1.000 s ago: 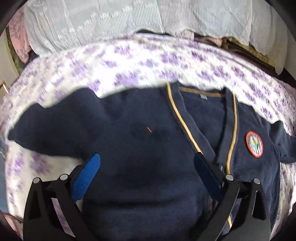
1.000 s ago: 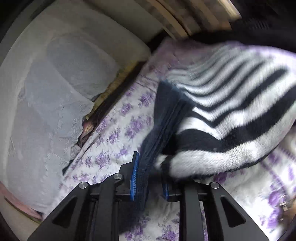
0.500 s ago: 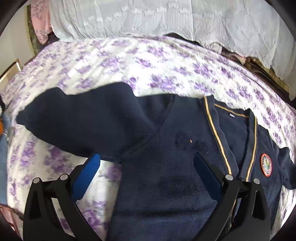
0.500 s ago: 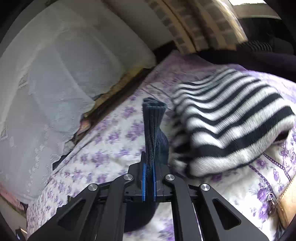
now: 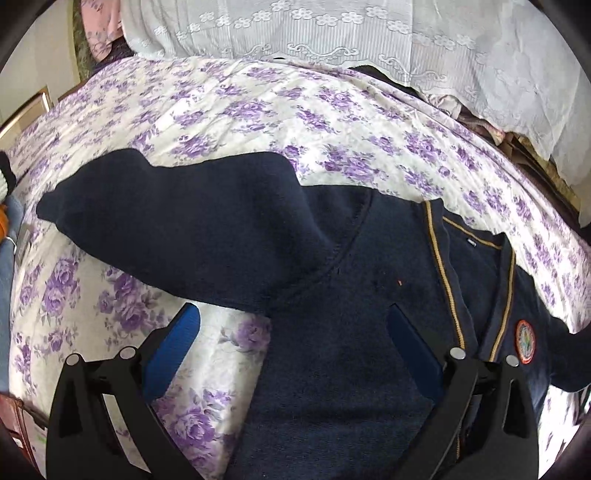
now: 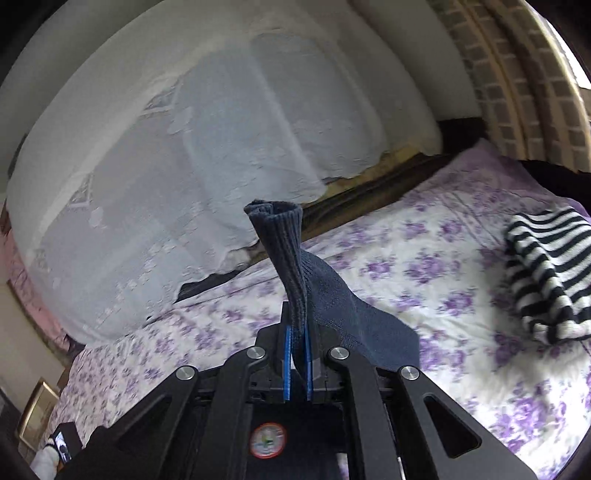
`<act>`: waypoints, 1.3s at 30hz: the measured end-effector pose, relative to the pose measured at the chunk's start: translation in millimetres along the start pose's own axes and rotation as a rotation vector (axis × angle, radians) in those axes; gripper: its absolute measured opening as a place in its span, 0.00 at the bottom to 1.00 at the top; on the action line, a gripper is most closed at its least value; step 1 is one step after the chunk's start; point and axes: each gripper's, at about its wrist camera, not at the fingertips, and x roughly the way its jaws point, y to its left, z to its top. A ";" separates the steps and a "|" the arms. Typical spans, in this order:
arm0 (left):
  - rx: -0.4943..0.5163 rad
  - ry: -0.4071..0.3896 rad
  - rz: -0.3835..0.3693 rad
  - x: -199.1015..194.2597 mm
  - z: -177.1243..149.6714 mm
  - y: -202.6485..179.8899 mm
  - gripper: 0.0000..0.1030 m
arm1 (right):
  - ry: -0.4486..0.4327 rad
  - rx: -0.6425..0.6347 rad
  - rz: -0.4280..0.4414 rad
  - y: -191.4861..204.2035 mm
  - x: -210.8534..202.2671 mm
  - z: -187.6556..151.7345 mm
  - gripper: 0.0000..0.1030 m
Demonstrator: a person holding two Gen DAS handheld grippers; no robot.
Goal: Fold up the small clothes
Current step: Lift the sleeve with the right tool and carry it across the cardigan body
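Note:
A navy cardigan point(image 5: 332, 295) with gold trim and a round red badge point(image 5: 525, 340) lies flat on the purple-flowered bedsheet point(image 5: 295, 110). Its left sleeve point(image 5: 166, 218) stretches out to the left. My left gripper point(image 5: 291, 325) hovers open over the armpit area, one blue pad above the sheet, the other above the cardigan body. In the right wrist view my right gripper point(image 6: 297, 363) is shut on the ribbed cuff of the other navy sleeve point(image 6: 291, 258), which stands up lifted off the bed. The badge point(image 6: 267, 440) shows below the jaws.
A folded black-and-white striped sweater point(image 6: 546, 277) lies on the bed to the right. A white lace cover point(image 5: 332, 33) hangs along the far side of the bed. Blue cloth point(image 5: 7, 266) sits at the left edge.
My right gripper closed on the navy sleeve cuff and lifted it up and away from the striped sweater. My left gripper shifted left, from over the cardigan's chest toward the left sleeve.

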 end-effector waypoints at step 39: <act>-0.110 0.046 -0.042 12.1 14.8 32.1 0.96 | 0.609 -0.326 0.208 159.0 122.9 -176.2 0.37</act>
